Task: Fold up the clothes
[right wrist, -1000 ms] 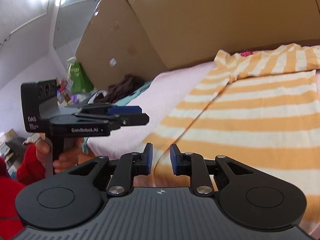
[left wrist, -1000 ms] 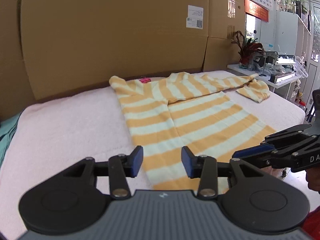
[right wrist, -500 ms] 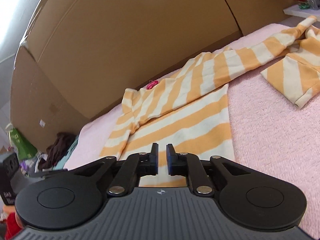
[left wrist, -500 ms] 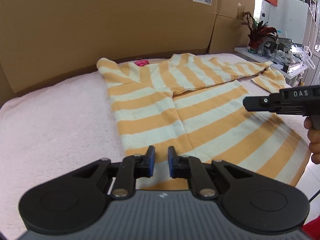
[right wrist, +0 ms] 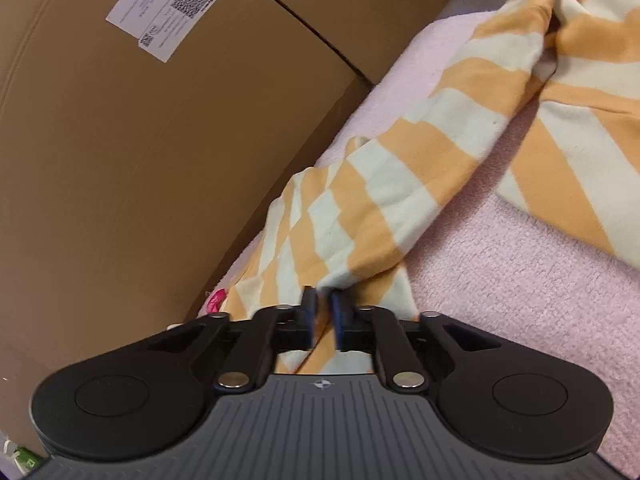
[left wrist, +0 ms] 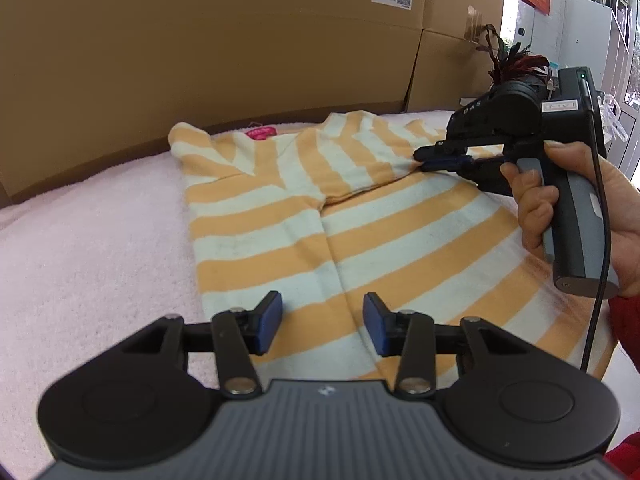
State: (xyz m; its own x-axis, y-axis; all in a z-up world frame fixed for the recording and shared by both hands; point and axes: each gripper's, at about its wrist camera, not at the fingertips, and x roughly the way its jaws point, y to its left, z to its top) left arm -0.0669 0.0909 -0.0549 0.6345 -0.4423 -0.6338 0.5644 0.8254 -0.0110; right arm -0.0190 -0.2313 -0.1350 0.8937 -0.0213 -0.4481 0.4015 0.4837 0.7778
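Observation:
An orange-and-cream striped top [left wrist: 280,216] lies flat on the pink blanket [left wrist: 88,240], with a pink neck label [left wrist: 261,133] at its far end. My left gripper [left wrist: 322,322] hovers over the near hem; its jaws are opening and no cloth is pinched between the pads. A person's hand [left wrist: 532,200] holds my right gripper [left wrist: 430,161] at the sleeve's lower edge, near the armpit. In the right wrist view the right gripper [right wrist: 324,312] is closing, with the striped sleeve [right wrist: 400,184] between its pads. The sleeve's far end is bunched at the upper right.
Tall cardboard boxes [left wrist: 200,40] wall off the back edge of the blanket. A dark-leaved plant [left wrist: 516,68] and a shelf stand at the far right. The right gripper's black cable [left wrist: 600,240] hangs beside the blanket's right edge.
The left jaws narrowed, then spread again as the gripper moved closer over the hem. The right gripper swung from the hem to the sleeve, rolled over, and narrowed onto the fabric.

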